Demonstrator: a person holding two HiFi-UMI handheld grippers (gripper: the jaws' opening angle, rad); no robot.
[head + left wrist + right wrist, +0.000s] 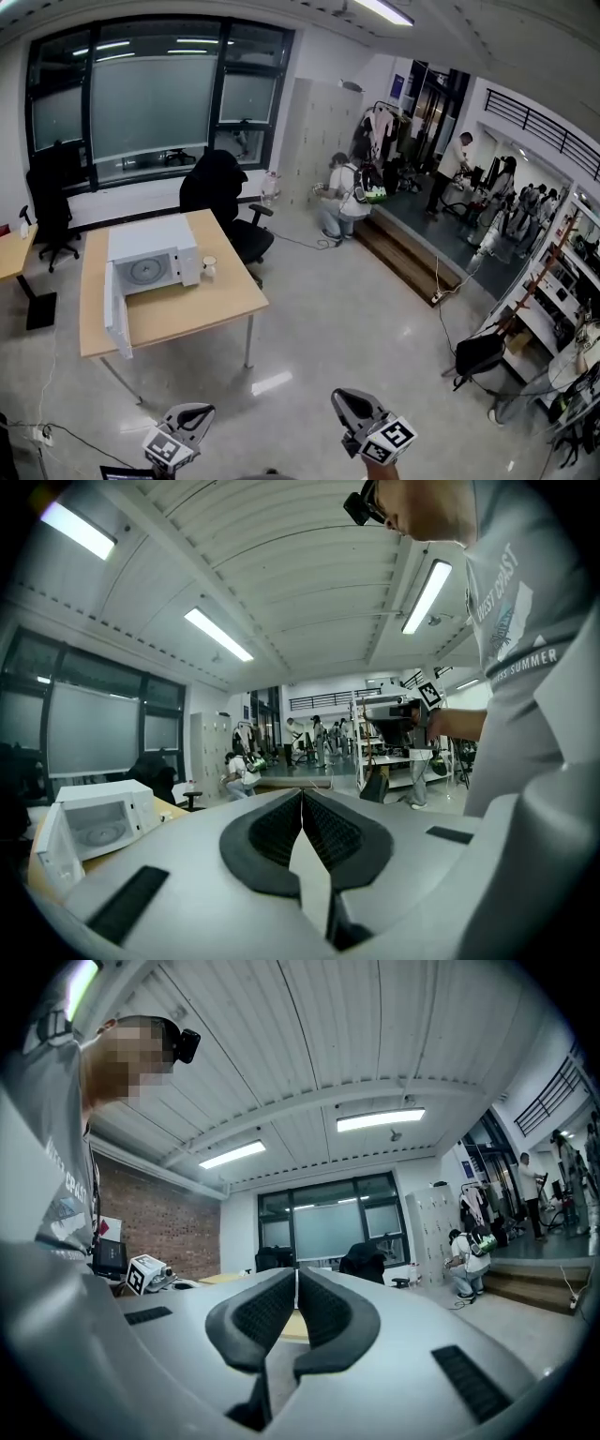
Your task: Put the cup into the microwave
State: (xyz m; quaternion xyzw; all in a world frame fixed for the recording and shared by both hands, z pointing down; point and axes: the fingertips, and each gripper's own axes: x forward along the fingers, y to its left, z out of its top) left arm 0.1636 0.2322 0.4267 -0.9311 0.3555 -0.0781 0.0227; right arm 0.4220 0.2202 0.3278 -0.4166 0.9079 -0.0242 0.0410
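The step in hand is being judged as the approach. The left gripper [199,412] and the right gripper [345,403] are being held over the floor, well apart from the table [217,314]. In both gripper views the fingers are being pressed together tip to tip, with nothing between them.

The cup [209,266] is standing upright on the table, just beside the right side of the microwave [150,251]. The door [116,321] is hanging open to the left, and the cavity is showing only its turntable.

The right gripper is being favoured here as a judgement, since the cup is sitting on the side away from the door. Its fingers are being called on to open wide before the cup is reached, because shut fingers are likely to knock so small a cup over. A level grip around the cup's middle is being advised. Then the cup is best being lifted clear, brought round to the front and set down inside, upright and clear of the frame.
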